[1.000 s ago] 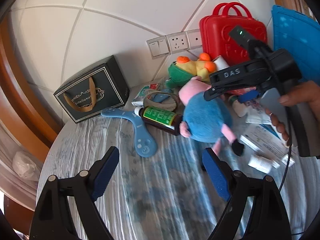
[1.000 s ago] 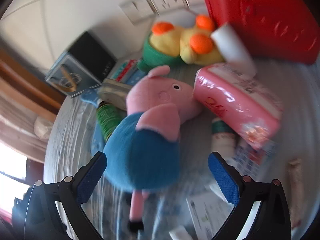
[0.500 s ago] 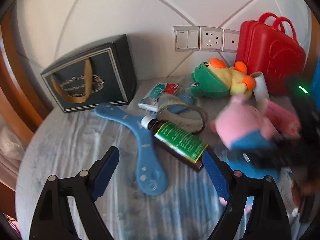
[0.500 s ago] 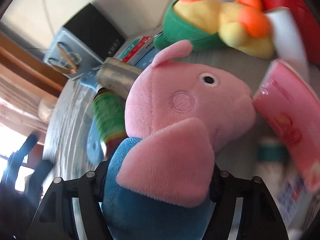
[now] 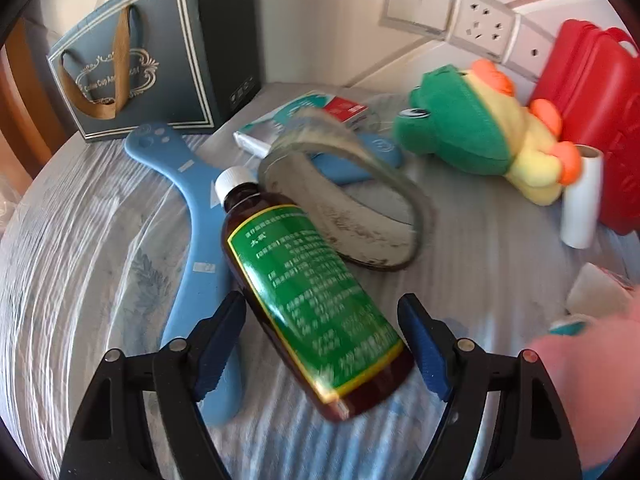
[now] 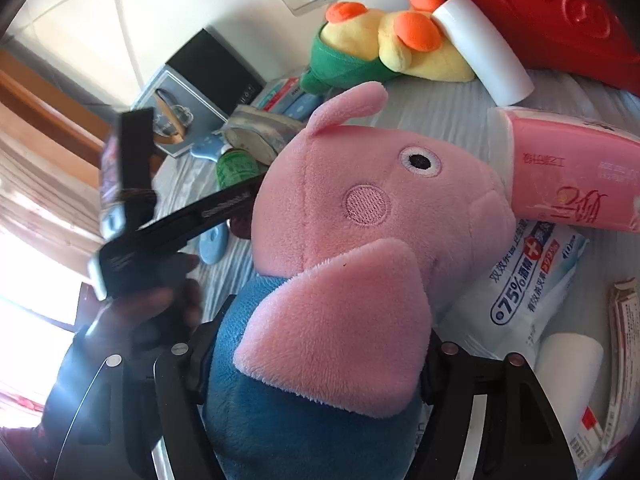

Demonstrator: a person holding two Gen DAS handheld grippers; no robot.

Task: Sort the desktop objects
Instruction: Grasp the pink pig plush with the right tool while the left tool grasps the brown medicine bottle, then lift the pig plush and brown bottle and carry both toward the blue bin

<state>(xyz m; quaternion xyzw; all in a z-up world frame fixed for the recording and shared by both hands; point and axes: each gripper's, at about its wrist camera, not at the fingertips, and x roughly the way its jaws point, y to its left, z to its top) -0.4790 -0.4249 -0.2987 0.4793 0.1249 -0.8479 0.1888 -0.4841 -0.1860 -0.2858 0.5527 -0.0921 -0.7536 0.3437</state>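
Jaws: my right gripper (image 6: 310, 354) is clamped on the pig plush (image 6: 360, 216); my left gripper (image 5: 322, 346) has just been narrowing around the brown bottle (image 5: 308, 292), pads not pressing yet.
Hidden: I can't see the plush's legs, and the bottle label is blurred.
Axis: bottle lies flat, white cap toward the wall, base between my fingers.
Surface: striped grey-blue cloth (image 5: 80, 240); dark gift bag (image 5: 152, 48) against the white wall.

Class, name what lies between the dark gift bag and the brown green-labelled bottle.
A blue boomerang-shaped plastic piece lies between dark gift bag and brown bottle, seen in the left wrist view.
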